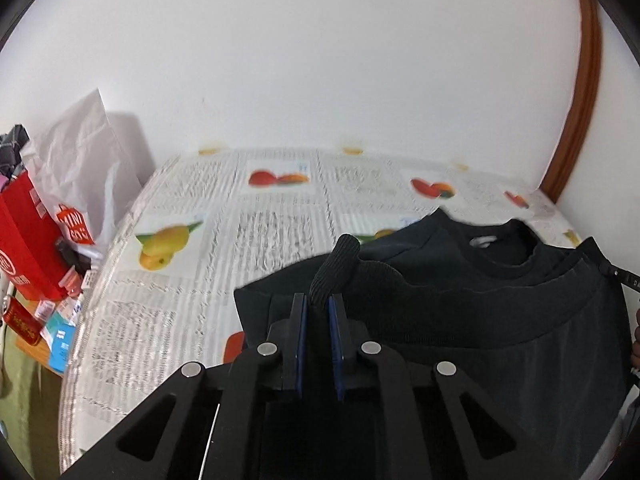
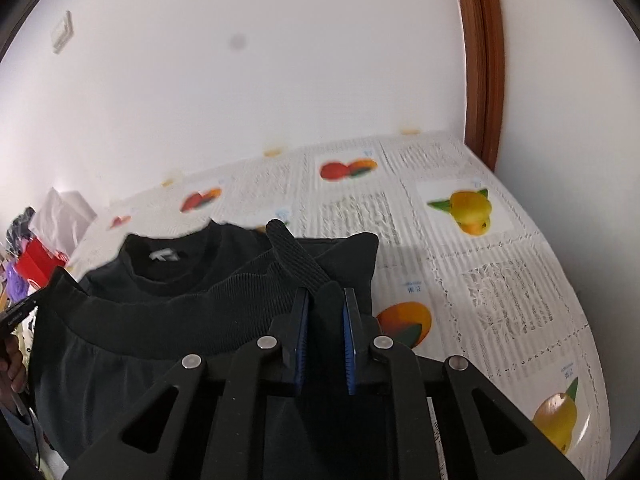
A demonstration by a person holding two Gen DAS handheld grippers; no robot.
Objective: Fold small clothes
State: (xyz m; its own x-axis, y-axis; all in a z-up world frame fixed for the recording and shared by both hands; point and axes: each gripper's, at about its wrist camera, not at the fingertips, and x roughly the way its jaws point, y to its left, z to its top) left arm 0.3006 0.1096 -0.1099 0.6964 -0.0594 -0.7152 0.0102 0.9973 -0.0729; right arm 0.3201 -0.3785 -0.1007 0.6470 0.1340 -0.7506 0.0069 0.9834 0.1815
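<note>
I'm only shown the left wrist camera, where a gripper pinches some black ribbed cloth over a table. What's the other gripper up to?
Observer: The right gripper is shut on the ribbed hem of the same black shirt.
Operator: What's next to it on that side?
Observer: An orange fruit print on the tablecloth, right beside the shirt's edge.
Operator: Anything on the wall?
Observer: A white switch plate, high up on the left.

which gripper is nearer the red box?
Left. The red box sits off the table's left edge, close beside the left gripper. The right gripper holds the shirt's far corner.
</note>
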